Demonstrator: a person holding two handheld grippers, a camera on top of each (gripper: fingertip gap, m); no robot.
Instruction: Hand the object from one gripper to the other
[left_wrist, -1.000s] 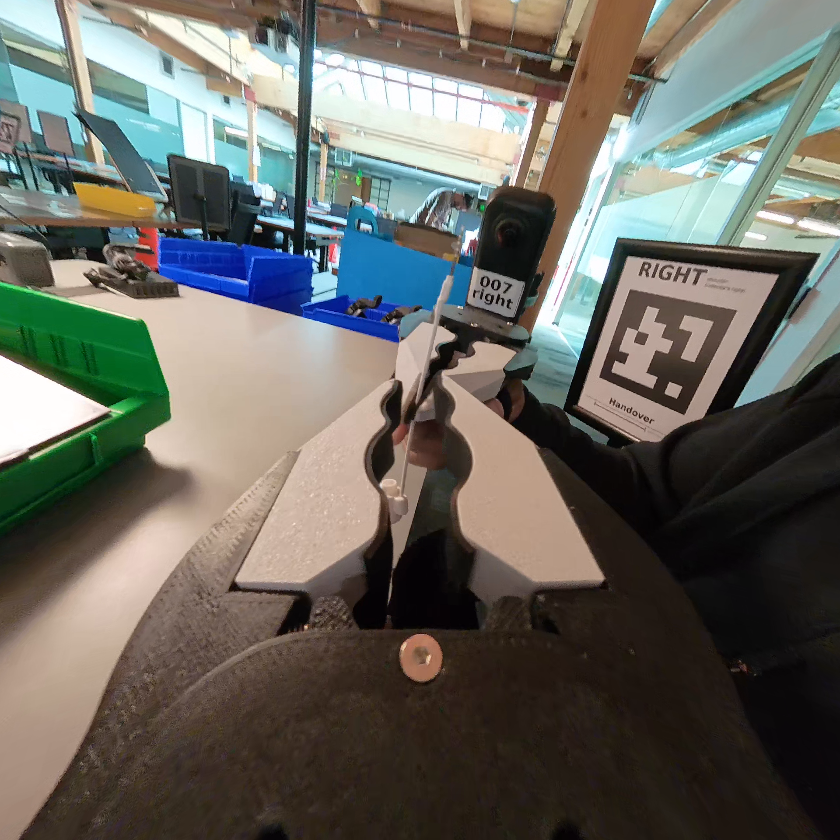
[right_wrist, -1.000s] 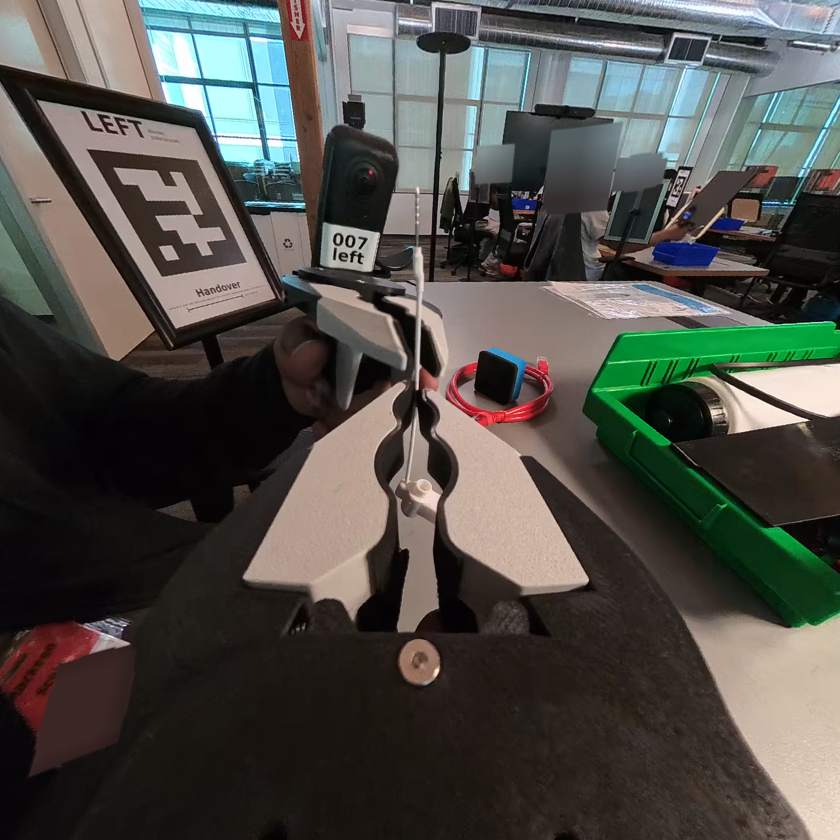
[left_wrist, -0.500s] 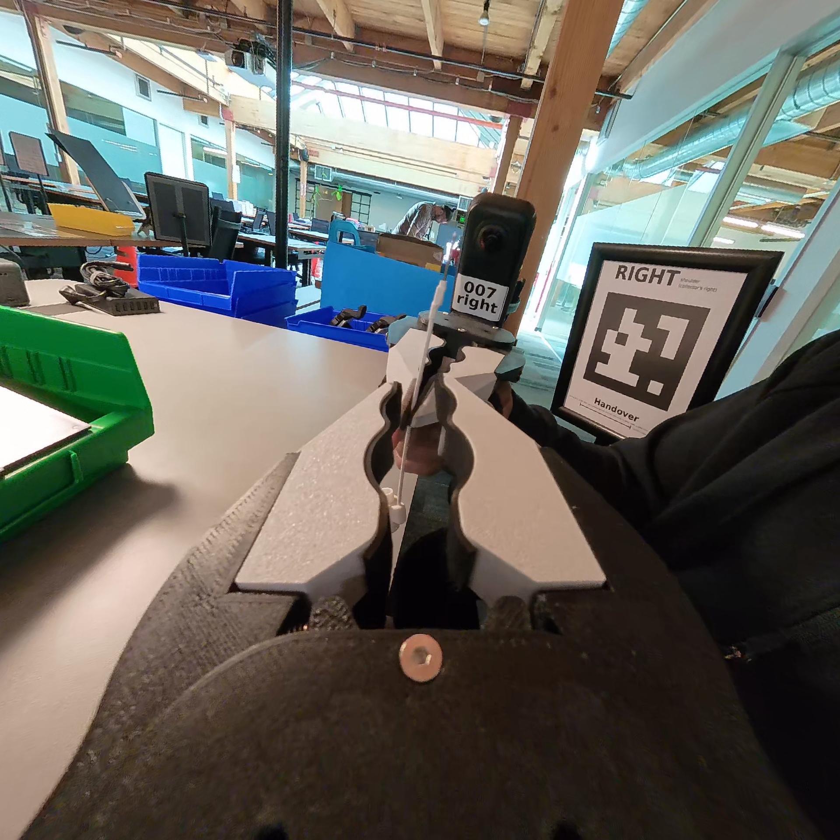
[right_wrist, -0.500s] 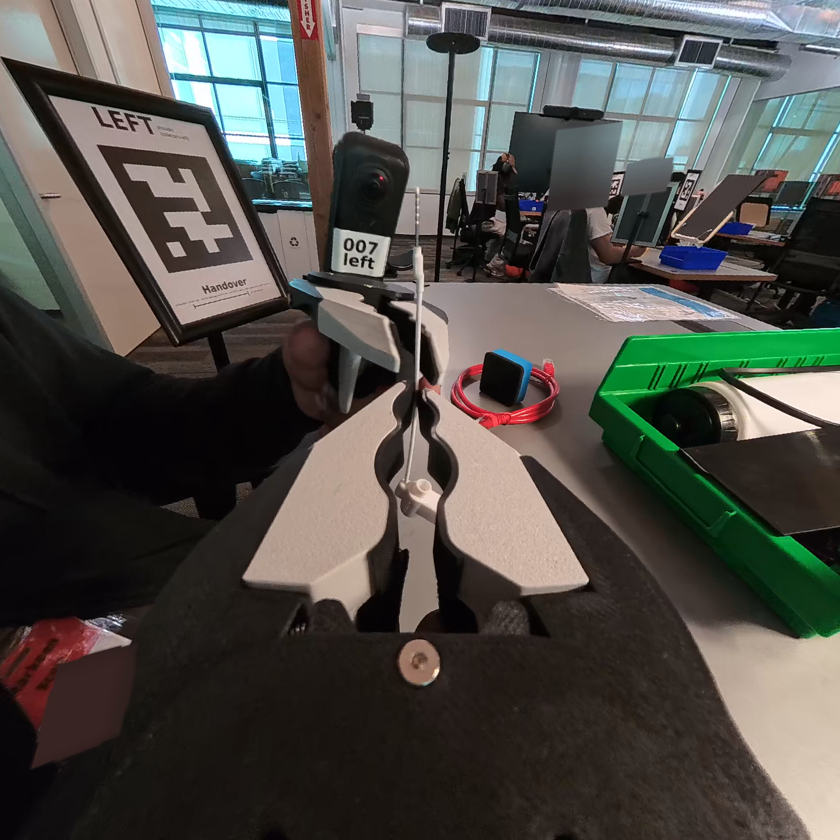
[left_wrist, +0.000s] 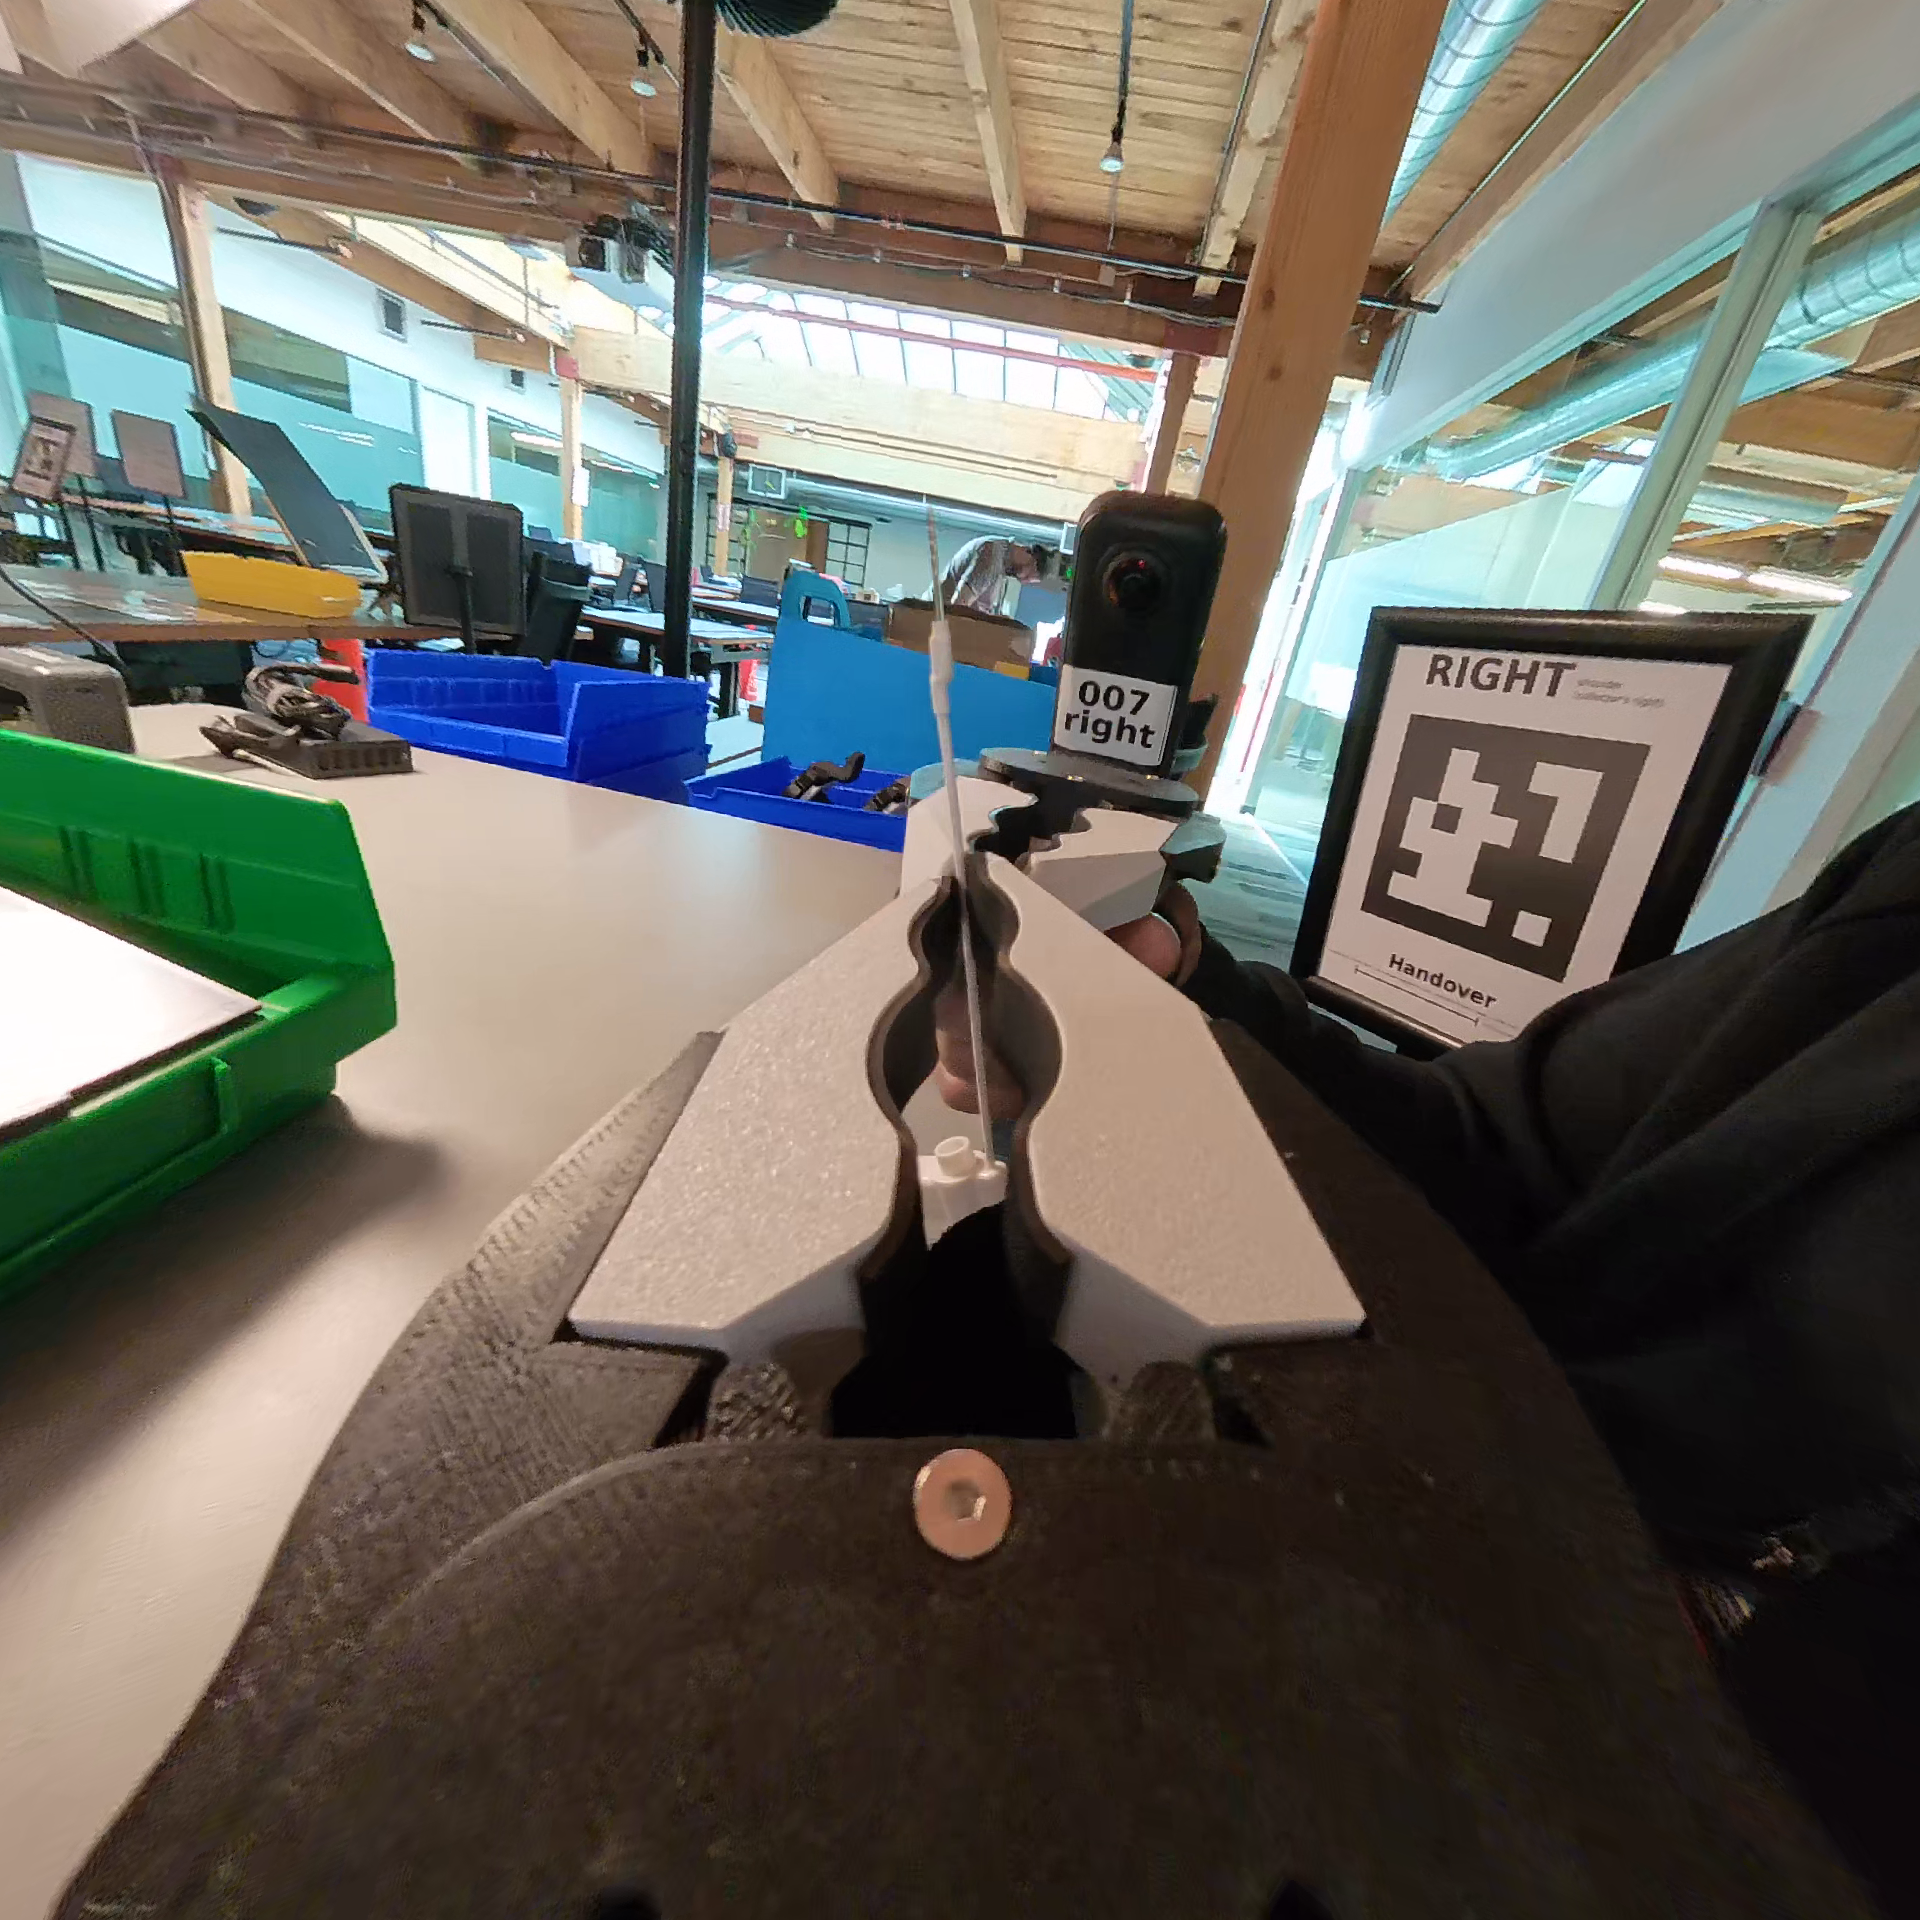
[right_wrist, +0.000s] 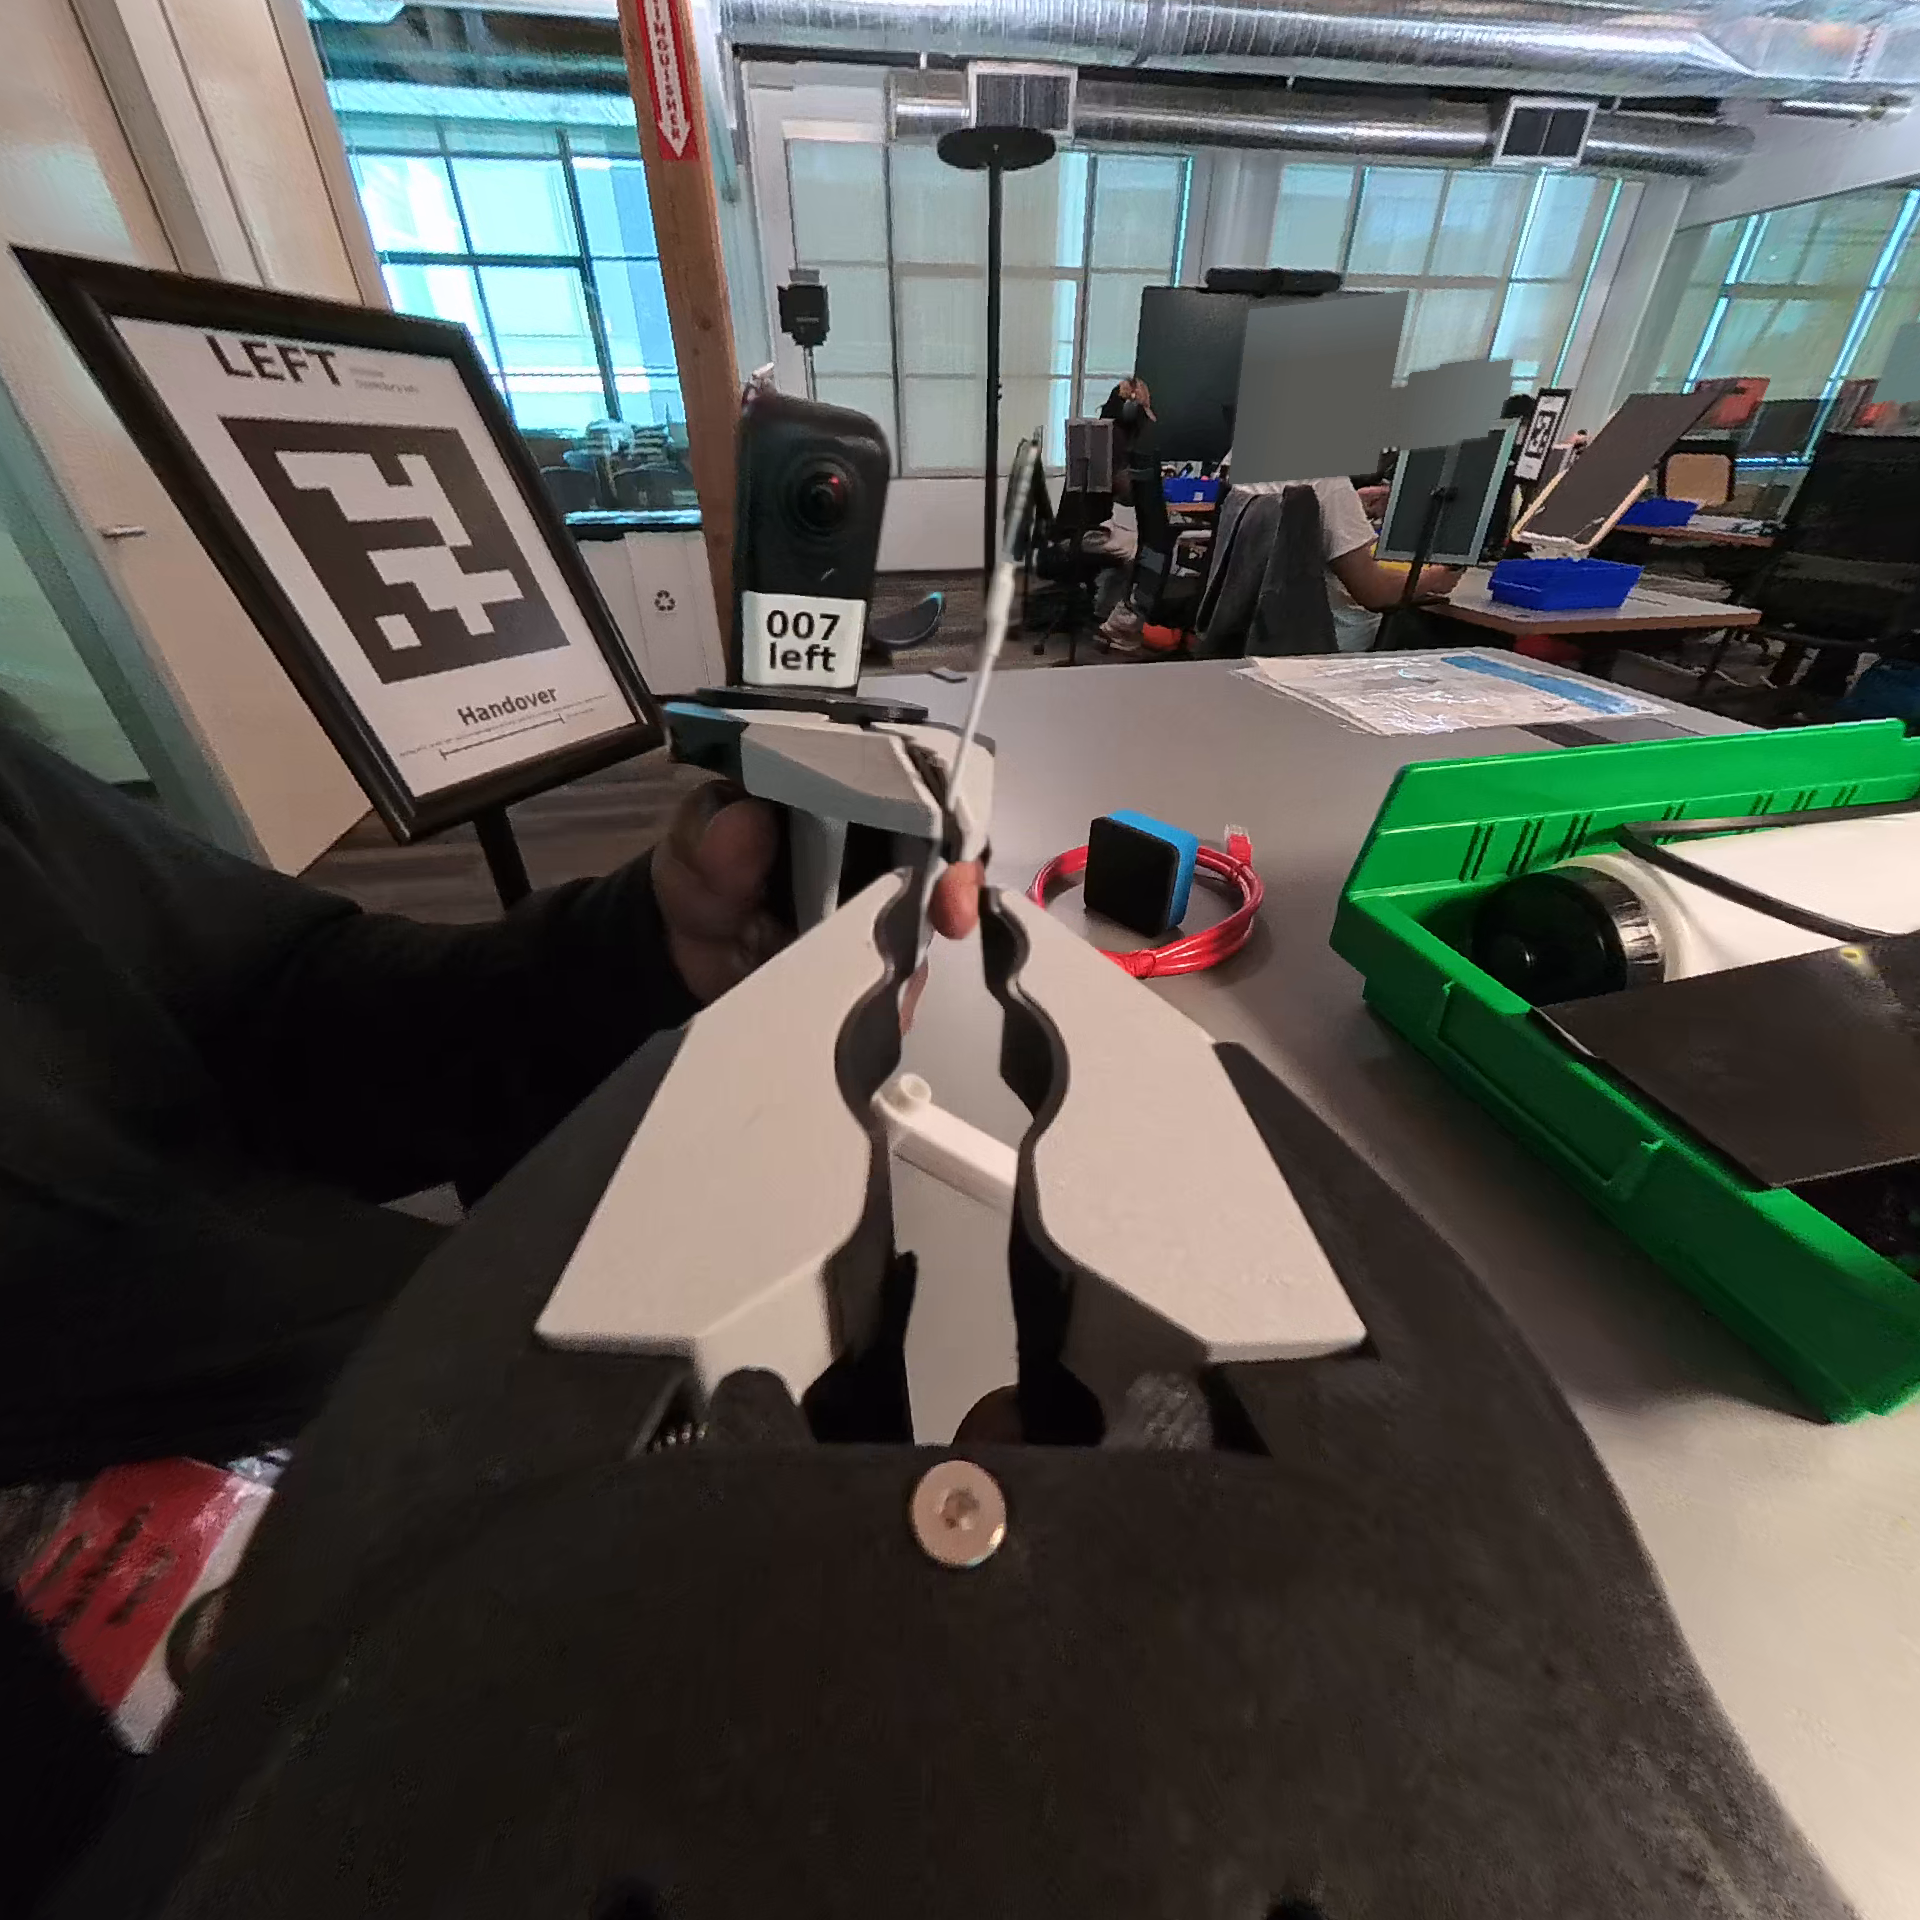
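Left gripper fingertips pinched on thin white stick, held upright above the grey table, its white block end low between the fingers. Right gripper faces it, fingers apart around the stick. Each gripper's camera carries a white printed sticker; framed black-and-white marker sign behind, printed text top and bottom
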